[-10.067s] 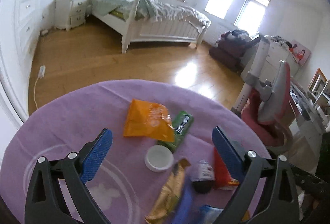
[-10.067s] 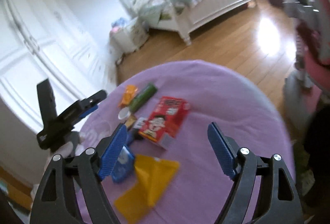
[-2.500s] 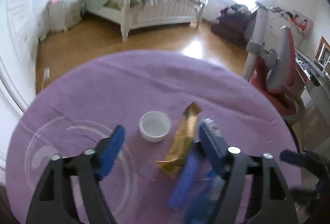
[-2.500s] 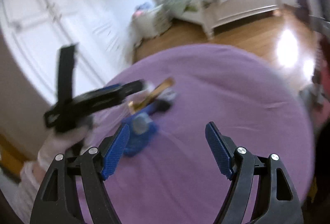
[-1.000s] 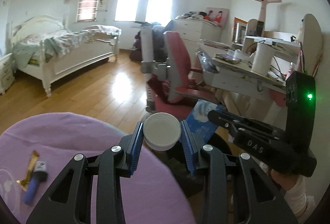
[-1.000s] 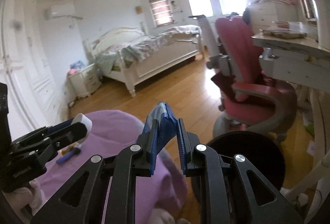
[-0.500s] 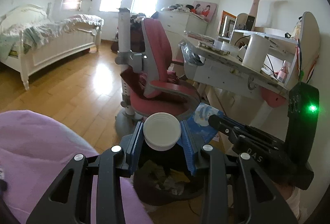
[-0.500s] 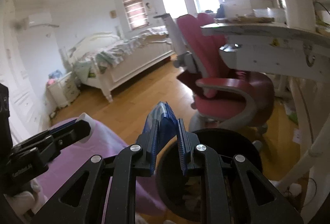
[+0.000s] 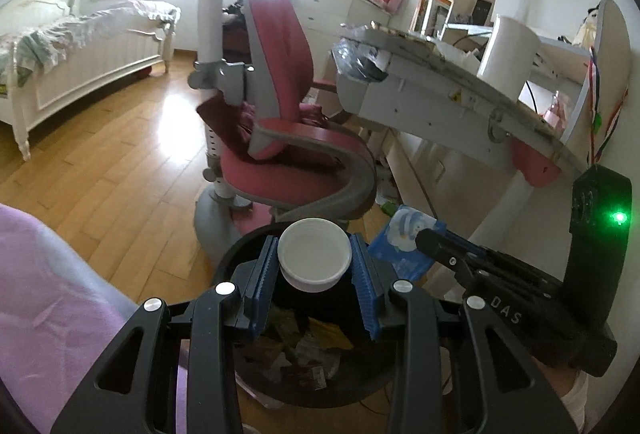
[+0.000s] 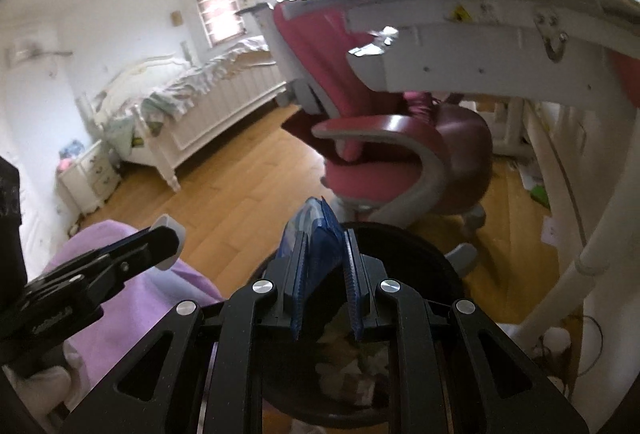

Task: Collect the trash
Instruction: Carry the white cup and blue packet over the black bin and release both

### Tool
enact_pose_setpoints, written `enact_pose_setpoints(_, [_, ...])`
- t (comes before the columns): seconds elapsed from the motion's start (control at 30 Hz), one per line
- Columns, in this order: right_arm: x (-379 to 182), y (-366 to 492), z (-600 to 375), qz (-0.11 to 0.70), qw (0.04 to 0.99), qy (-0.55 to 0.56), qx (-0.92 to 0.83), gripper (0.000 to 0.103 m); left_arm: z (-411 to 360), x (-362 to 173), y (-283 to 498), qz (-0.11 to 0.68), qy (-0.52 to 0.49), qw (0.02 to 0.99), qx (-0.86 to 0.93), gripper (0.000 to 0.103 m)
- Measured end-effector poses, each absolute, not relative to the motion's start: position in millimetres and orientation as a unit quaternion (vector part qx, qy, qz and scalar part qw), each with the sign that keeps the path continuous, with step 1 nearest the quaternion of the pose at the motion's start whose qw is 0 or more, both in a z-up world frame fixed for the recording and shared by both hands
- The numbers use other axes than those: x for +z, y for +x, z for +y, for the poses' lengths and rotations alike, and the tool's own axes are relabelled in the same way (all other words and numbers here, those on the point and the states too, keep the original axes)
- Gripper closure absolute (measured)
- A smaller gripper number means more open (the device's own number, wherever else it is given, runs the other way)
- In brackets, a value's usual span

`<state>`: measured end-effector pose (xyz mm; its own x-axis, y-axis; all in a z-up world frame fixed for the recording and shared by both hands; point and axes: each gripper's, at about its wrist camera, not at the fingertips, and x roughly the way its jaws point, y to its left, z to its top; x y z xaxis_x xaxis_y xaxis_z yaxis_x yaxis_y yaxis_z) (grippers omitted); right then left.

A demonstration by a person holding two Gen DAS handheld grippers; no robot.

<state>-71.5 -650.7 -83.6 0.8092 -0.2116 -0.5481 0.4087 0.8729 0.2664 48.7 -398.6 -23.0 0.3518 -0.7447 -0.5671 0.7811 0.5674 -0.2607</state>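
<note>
My left gripper is shut on a small white round cup and holds it over the black trash bin, which has wrappers inside. My right gripper is shut on a blue wrapper and holds it above the same bin. In the left wrist view the right gripper with the blue wrapper is just right of the cup. In the right wrist view the left gripper with the cup is at the left.
A pink and grey chair stands just behind the bin. A white desk reaches over it at the right. The purple table is at the left. A white bed stands far left on the wooden floor.
Both grippers have moved closer over the bin with their items still held. The bin's inside now shows below the fingers.
</note>
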Motion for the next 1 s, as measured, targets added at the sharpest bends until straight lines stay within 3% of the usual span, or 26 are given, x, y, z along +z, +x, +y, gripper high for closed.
enact_pose_setpoints(0.57, [-103, -72, -674, 0.274, 0.916, 0.216, -0.195, 0.082, -435, -31, 52, 0.337, 0.05, 0.816, -0.467, 0.063])
enact_pose_setpoints(0.6, [-105, -72, -675, 0.277, 0.915, 0.219, -0.198, 0.082, -436, -30, 52, 0.337, 0.049, 0.817, -0.465, 0.052])
enact_pose_setpoints(0.63, [-106, -73, -676, 0.279, 0.912, 0.22, -0.202, 0.079, -435, -29, 53, 0.336, 0.047, 0.82, -0.461, 0.029])
enact_pose_setpoints(0.7, [-107, -75, -677, 0.28, 0.91, 0.224, -0.207, 0.062, -429, -25, 52, 0.323, 0.038, 0.832, -0.45, 0.007])
enact_pose_setpoints(0.73, [-106, -77, -676, 0.277, 0.91, 0.226, -0.209, 0.043, -424, -20, 49, 0.308, 0.035, 0.839, -0.446, 0.006])
enact_pose_setpoints(0.77, [-105, -79, -674, 0.272, 0.912, 0.224, -0.211, 0.034, -423, -18, 48, 0.304, 0.036, 0.841, -0.446, 0.006])
enact_pose_setpoints(1.0, [-92, -77, -654, 0.27, 0.917, 0.223, -0.192, 0.034, -393, 2, 45, 0.293, 0.025, 0.85, -0.438, 0.006])
